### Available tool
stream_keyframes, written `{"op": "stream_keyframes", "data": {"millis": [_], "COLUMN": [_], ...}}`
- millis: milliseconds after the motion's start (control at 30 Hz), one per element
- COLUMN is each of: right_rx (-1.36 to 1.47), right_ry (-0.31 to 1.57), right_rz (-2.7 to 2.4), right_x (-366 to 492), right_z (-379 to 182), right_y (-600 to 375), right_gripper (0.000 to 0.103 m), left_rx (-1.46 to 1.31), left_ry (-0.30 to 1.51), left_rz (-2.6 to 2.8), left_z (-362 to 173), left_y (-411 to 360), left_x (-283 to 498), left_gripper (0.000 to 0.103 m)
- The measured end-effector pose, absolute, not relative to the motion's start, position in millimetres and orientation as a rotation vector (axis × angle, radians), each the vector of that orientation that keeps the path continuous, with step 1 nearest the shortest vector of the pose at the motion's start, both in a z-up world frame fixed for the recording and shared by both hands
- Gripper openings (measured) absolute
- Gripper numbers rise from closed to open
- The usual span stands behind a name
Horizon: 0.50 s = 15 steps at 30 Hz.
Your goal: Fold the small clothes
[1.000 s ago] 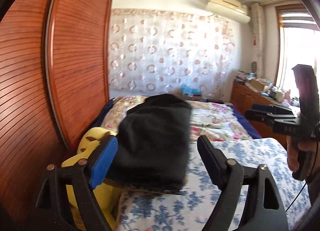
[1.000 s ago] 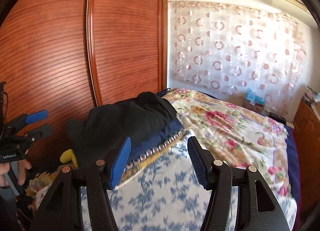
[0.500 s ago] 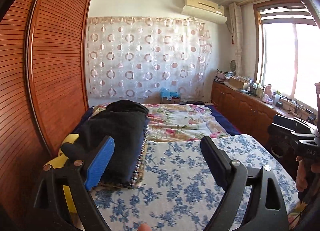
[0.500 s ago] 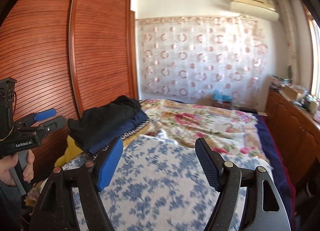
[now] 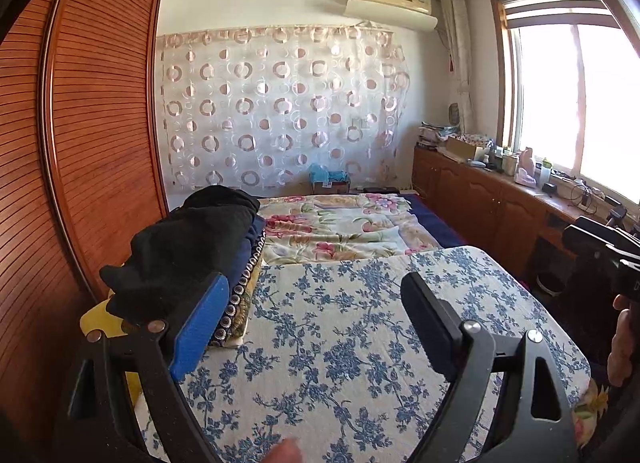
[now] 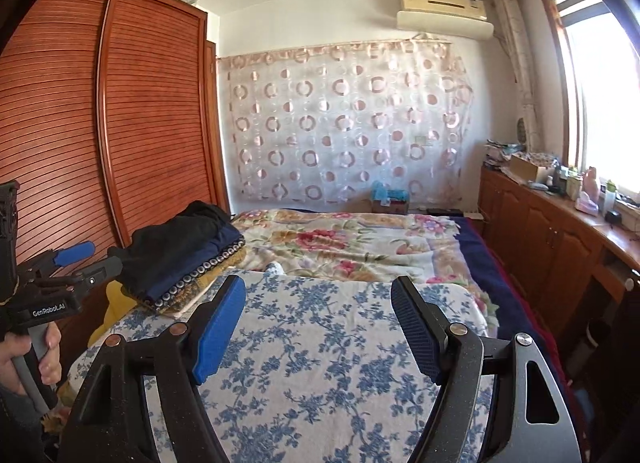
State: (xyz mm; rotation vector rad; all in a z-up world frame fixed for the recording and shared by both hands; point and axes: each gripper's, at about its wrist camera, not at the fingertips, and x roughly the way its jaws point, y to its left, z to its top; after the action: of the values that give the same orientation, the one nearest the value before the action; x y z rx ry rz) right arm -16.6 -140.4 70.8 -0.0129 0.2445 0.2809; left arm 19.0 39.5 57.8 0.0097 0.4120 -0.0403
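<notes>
Left gripper (image 5: 316, 327) and right gripper (image 6: 318, 327) both spread wide, gripping nothing, above blue-floral cloth (image 5: 360, 343). Folded clothes stack (image 5: 192, 259) at cloth's far-left edge: black garment on top, navy beneath, patterned trim lowest. Floral bedspread (image 5: 340, 227) beyond

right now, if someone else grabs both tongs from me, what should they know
Left tongs: open, holding nothing, above the blue-flowered cloth.
Right tongs: open, holding nothing, over the same cloth.
Folded clothes: the stack sits at the cloth's left edge by the wardrobe, black garment on top.
Done: that stack looks folded and placed.
Left: no unfolded garment shows in either view; find the next piece before closing on anything.
</notes>
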Motion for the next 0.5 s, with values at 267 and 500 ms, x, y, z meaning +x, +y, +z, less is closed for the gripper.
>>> {"op": "stream_keyframes", "data": {"millis": [267, 500], "right_rx": [0.012, 0.024], "right_ry": [0.258, 0.257], "right_rz": [0.243, 0.231], "right_x": [-16.2, -22.3], "right_z": [65.0, 62.1], "right_y": [-129.1, -132.9], "right_gripper": [0.077, 0.077], "left_rx": [0.011, 0.014], "left_ry": [0.42, 0.416], "left_rz": [-0.049, -0.049], "left_z": [54.5, 53.9], "left_y": [34.6, 33.3], "left_x": [17.5, 17.3], "left_gripper": [0.088, 0.088]}}
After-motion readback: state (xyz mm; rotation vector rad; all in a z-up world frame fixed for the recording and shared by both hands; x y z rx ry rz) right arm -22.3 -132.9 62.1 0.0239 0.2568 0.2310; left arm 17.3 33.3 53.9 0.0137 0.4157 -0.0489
